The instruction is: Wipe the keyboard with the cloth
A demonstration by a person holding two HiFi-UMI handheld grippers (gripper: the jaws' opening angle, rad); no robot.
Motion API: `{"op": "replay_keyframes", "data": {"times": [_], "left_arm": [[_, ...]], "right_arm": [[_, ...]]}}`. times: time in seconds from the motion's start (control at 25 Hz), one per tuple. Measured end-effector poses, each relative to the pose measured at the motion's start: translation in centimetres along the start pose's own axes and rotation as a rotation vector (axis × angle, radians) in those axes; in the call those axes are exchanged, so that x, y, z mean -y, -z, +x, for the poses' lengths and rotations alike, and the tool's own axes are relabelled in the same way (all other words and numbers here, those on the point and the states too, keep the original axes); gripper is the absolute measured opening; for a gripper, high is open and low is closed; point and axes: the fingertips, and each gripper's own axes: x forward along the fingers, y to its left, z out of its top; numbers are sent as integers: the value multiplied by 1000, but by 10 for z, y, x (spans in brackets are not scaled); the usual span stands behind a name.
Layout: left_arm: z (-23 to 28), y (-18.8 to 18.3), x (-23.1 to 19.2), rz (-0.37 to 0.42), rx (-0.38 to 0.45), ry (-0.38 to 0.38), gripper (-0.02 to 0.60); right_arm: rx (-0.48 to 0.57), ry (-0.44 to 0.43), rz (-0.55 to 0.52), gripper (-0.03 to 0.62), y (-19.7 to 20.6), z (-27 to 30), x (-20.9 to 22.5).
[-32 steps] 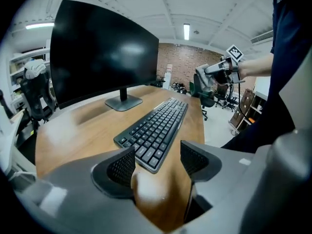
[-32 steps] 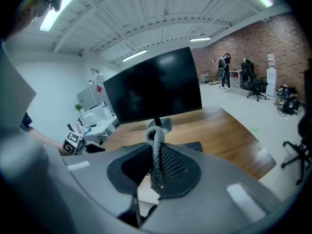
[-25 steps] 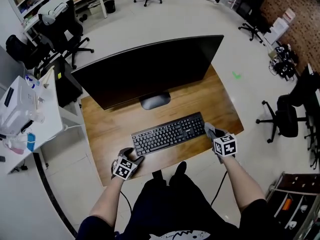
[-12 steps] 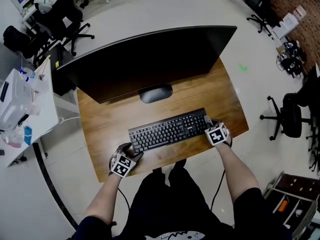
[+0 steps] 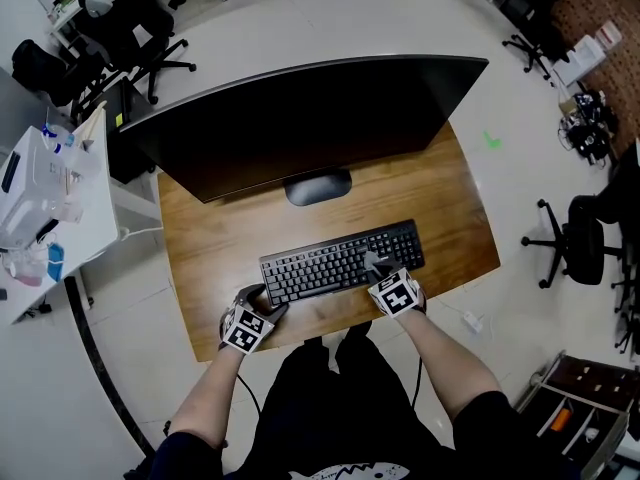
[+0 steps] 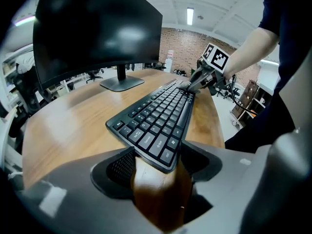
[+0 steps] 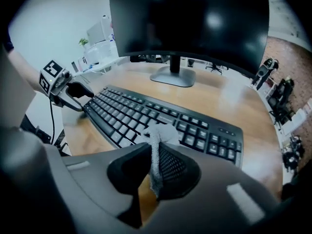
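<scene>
A black keyboard (image 5: pixel 325 265) lies on the wooden desk (image 5: pixel 215 238) in front of the monitor. My left gripper (image 5: pixel 266 313) is at its front left corner; in the left gripper view that corner of the keyboard (image 6: pixel 156 123) sits clamped between the jaws of my left gripper (image 6: pixel 157 165). My right gripper (image 5: pixel 379 268) rests over the right half of the keys, shut on a small grey cloth (image 7: pixel 157 140) that hangs from the jaws onto the keyboard (image 7: pixel 141 112). The cloth (image 5: pixel 374 261) shows as a pale patch on the keys.
A large dark monitor (image 5: pixel 300 118) on an oval foot (image 5: pixel 317 186) stands behind the keyboard. The desk's front edge is right under both grippers. A white side table (image 5: pixel 50 218) stands to the left, office chairs (image 5: pixel 570 238) on the floor around.
My right gripper has slid left with the cloth, from the keyboard's right end onto its right half. The left gripper has stayed at the left corner.
</scene>
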Motion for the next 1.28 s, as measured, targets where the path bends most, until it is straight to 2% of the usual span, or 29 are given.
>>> {"op": "replay_keyframes", "data": {"times": [0.24, 0.36, 0.48, 0.6, 0.76, 0.88, 1.04, 1.28], "left_arm": [[0, 0, 1, -1, -2, 0, 290], [1, -1, 0, 0, -4, 1, 290], [0, -1, 1, 8, -10, 6, 290], [0, -1, 2, 8, -9, 7, 290], [0, -1, 1, 11, -9, 0, 290], [0, 0, 1, 6, -11, 2, 290], [0, -1, 1, 11, -18, 1, 290], [-1, -1, 1, 18, -28, 2, 290]], "right_arm": [[11, -163, -108, 32, -17, 12, -72], [36, -222, -92, 32, -21, 7, -82], [105, -149, 23, 32, -24, -11, -44], [119, -26, 115, 32, -17, -31, 24], [86, 130, 143, 32, -9, -53, 113], [15, 213, 125, 34, 1, -55, 157], [-77, 254, 101, 34, 8, -43, 183], [-145, 198, 33, 32, -5, -9, 160]]}}
